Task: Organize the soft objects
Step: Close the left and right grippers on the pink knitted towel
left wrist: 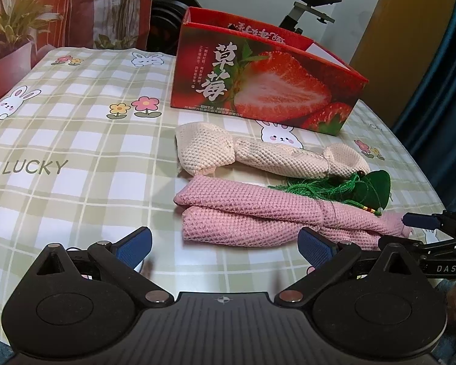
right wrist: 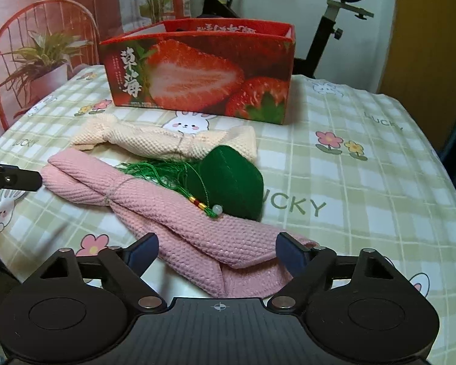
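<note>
Honestly, my main worry is the green pouch (right wrist: 231,182): it rests on the pink knit piece (right wrist: 179,225), and its tassel (right wrist: 155,170) trails over that piece toward the cream knit piece (right wrist: 167,144). If I close on the pink one and lift, I judge the pouch will slide off or the tassel threads will snag and drag the cream one along. The knit is floppy too, so gripping one end would likely let the other end trail and catch the rim of the strawberry box (right wrist: 197,73), which stands beyond all three, farther out than my fingertips.

My right gripper (right wrist: 217,252) hangs low over the table (right wrist: 364,182), jaws spread wide and holding nothing, with the near end of the pink piece lying between the fingers and partly under them. I cannot tell whether a pad touches it.

My left gripper (left wrist: 225,243) is also spread and empty, low and level; the other end of the pink piece (left wrist: 252,219) sits just ahead of its fingers, toward the right one. The cream piece (left wrist: 258,153) lies beyond that, apart from both fingers.
</note>
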`<action>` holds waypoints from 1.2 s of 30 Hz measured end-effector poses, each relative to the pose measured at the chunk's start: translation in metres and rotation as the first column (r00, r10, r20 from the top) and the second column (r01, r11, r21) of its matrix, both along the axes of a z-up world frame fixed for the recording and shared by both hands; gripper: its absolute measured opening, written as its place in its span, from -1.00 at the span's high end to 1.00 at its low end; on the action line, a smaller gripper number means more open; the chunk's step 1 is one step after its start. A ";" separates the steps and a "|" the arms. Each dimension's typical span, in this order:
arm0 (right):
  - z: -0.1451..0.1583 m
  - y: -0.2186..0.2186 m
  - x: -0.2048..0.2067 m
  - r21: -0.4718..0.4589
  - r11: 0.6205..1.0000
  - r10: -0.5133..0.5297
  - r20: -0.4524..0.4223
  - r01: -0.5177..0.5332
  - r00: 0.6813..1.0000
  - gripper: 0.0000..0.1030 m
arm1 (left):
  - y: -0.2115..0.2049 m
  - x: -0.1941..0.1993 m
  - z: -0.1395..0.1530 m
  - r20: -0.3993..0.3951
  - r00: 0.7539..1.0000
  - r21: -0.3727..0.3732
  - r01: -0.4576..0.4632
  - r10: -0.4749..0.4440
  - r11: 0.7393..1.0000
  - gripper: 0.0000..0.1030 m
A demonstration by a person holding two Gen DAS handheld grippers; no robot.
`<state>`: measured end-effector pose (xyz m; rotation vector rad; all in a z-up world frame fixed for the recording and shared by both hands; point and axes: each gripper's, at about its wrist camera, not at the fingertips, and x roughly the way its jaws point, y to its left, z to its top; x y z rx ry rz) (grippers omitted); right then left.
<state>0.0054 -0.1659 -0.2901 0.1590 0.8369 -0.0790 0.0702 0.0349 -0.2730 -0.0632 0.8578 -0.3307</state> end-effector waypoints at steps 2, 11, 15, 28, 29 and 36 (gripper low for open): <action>0.000 0.000 0.000 0.001 1.000 -0.001 0.003 0.001 1.000 -0.56 | 0.001 0.000 0.000 0.000 1.000 -0.008 -0.003 0.003 1.000 -0.99; 0.003 0.008 0.006 -0.022 0.998 0.063 0.053 -0.062 0.997 -0.43 | 0.006 0.004 -0.003 -0.017 1.000 -0.044 -0.015 0.015 0.999 -0.80; -0.009 0.006 0.011 -0.009 0.999 0.039 -0.014 -0.039 0.999 -0.39 | 0.007 0.012 -0.002 -0.044 0.999 -0.058 -0.022 0.019 0.998 -0.80; -0.019 0.003 0.008 0.009 1.000 0.022 -0.018 -0.022 1.000 -0.45 | -0.018 0.062 -0.017 -0.114 0.993 -0.036 -0.009 0.005 0.999 -0.73; -0.020 0.002 0.008 0.011 1.000 0.024 -0.016 -0.024 1.000 -0.45 | -0.018 0.061 -0.020 -0.118 0.993 -0.042 -0.007 0.003 0.999 -0.69; -0.019 0.005 0.008 0.023 0.999 0.049 -0.002 -0.049 0.999 -0.24 | -0.015 0.049 -0.023 -0.080 0.996 -0.051 0.032 -0.036 0.998 -0.34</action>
